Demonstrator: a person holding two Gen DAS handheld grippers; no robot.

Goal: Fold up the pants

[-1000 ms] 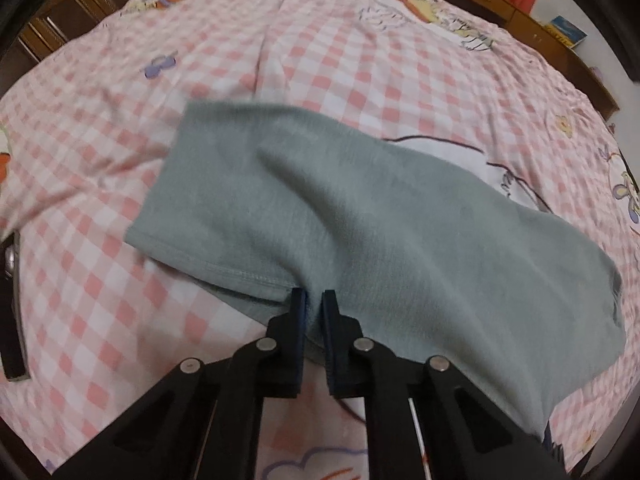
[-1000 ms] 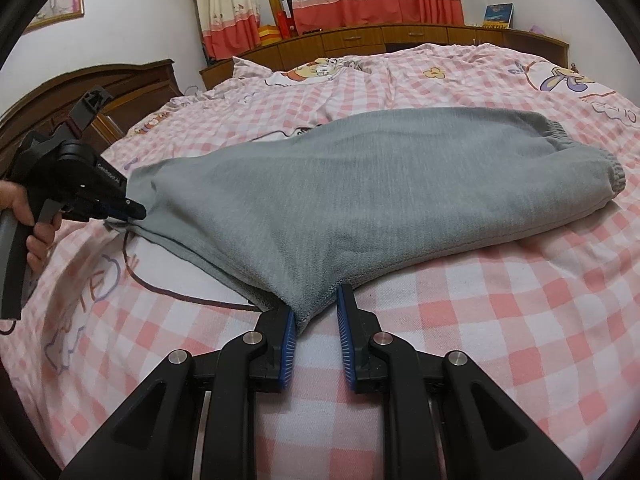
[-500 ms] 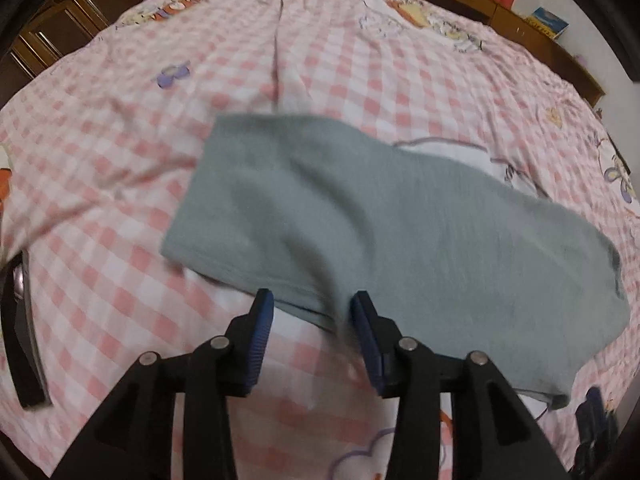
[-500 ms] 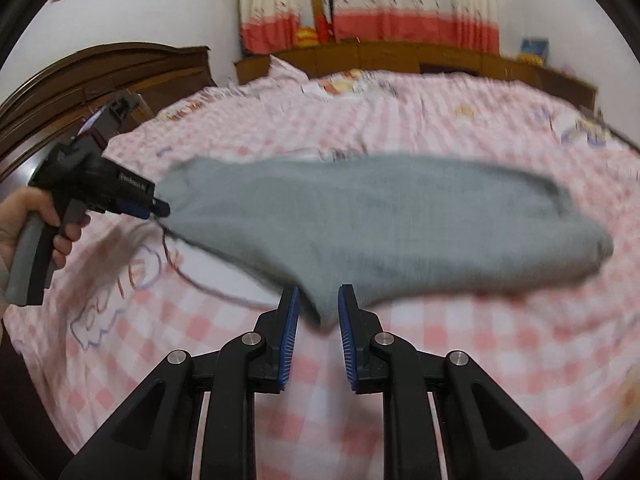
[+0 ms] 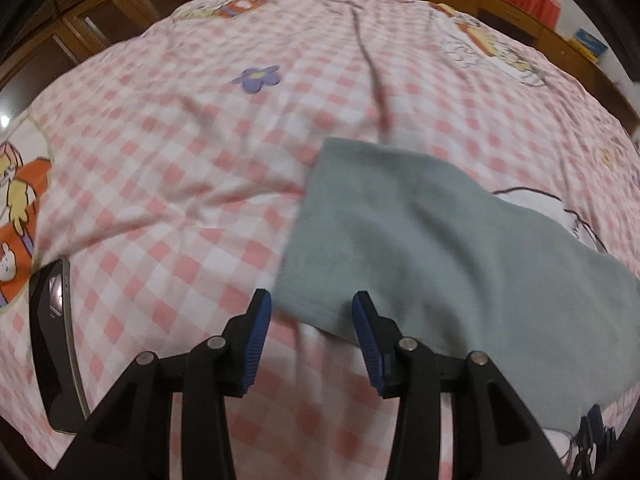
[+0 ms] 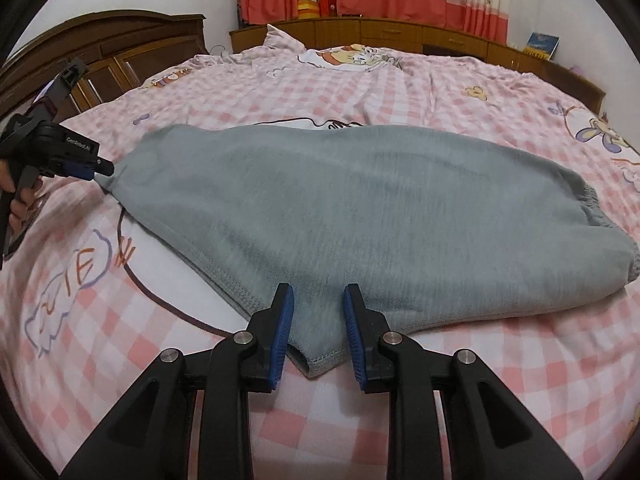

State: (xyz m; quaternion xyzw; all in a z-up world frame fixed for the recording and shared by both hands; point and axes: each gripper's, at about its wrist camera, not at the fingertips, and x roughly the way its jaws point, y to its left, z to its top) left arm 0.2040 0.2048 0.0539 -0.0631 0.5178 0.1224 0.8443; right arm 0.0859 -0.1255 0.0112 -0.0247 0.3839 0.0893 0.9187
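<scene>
Grey pants (image 6: 360, 208) lie folded lengthwise and flat on the pink checked bedsheet (image 6: 460, 92), waistband to the right. In the right wrist view the near hem corner lies loose between the jaws of my right gripper (image 6: 319, 300), which stand apart without pressing it. My left gripper (image 5: 312, 308) is open, with the hem edge of the pants (image 5: 440, 260) lying on the bed between its fingertips. From the right wrist view, a hand (image 6: 20, 200) holds the left gripper (image 6: 105, 169), whose tip is at the far hem corner.
A dark phone (image 5: 52, 344) lies on the sheet left of the left gripper. A wooden headboard (image 6: 120, 40) and low wooden cabinets (image 6: 400, 34) border the bed. Bare sheet spreads beyond the pants.
My left gripper went from shut on the hem to open and shifted left along the hem. The right jaws spread a little. The pants settled flat on the bed.
</scene>
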